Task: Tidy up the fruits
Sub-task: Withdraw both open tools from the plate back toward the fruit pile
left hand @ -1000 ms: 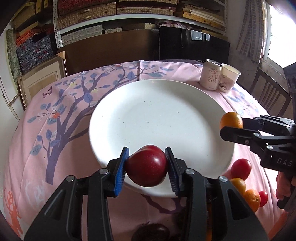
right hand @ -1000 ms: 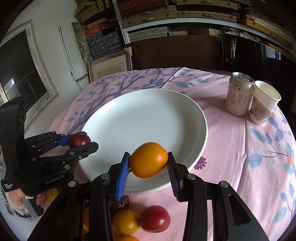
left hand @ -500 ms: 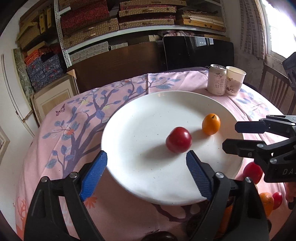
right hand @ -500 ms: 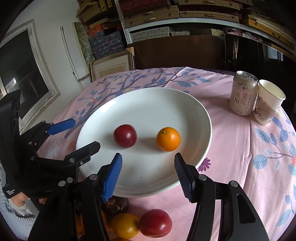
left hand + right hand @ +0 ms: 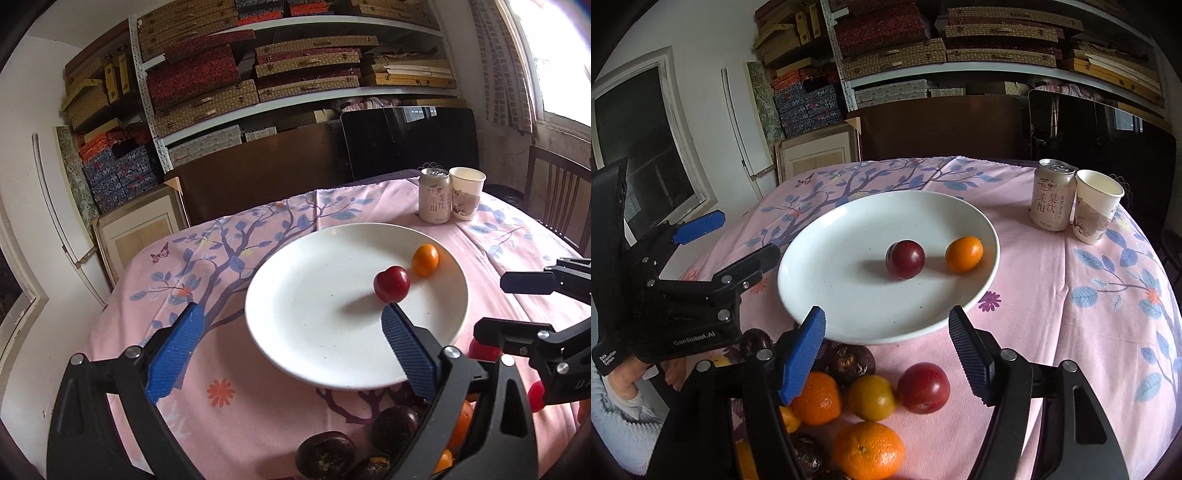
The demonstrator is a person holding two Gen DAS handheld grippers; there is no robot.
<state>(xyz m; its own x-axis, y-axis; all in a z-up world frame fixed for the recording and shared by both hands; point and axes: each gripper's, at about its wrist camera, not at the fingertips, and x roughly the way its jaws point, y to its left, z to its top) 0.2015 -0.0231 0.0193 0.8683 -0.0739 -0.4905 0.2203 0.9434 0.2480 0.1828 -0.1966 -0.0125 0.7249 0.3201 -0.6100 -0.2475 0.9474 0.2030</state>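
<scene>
Opening with nothing between its jaws, the right gripper [image 5: 886,347] hovers at lower frame directly above loose fruit [image 5: 922,387], nearer than the left gripper [image 5: 291,350], also opening empty; plate [image 5: 827,295] holds two.

Drink can [image 5: 1053,199] touching paper cup [image 5: 1096,211]

"GenRobot.AI" on left claw [image 5: 733,240] body, Chinese characters "梨饮" on drink can [image 5: 1052,195]
</scene>
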